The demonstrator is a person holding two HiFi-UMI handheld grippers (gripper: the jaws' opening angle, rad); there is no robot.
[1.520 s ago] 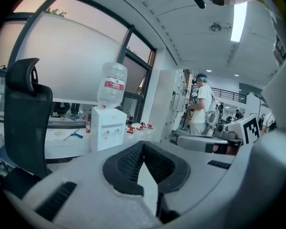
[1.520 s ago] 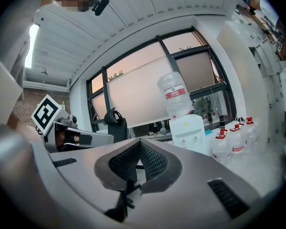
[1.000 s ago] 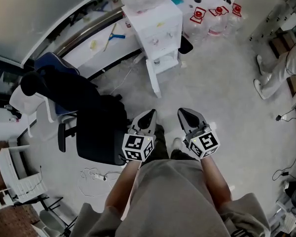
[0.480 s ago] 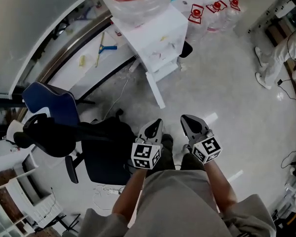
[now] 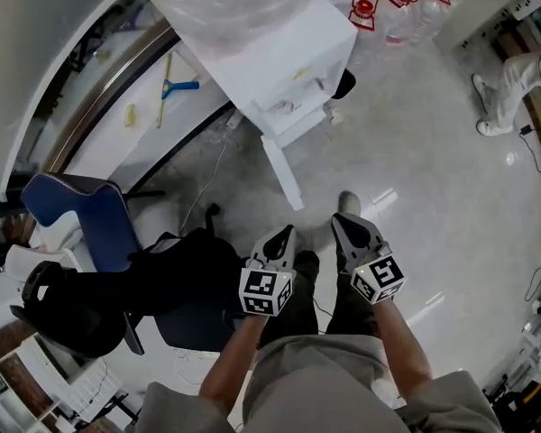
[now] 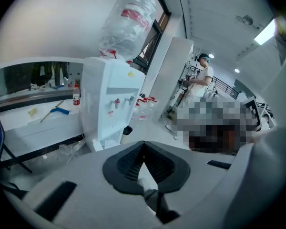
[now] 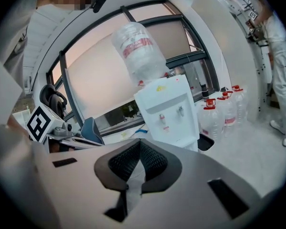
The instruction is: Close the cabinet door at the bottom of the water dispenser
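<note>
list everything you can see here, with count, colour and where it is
water dispenser: one, white, top centre
big bottle: one, clear with red label, upside down on the dispenser
cabinet door: one, white, standing open at the dispenser's base
spare bottles: at least three, clear with red caps, floor right of the dispenser
container: one, black, floor beside the dispenser
hand tool: one, blue head, on the white ledge
chair: blue back, black parts beside it, lower left; count unclear
other person: one, in white, far right
left gripper: one, grey, jaws shut, empty
right gripper: one, grey, jaws shut, empty
</note>
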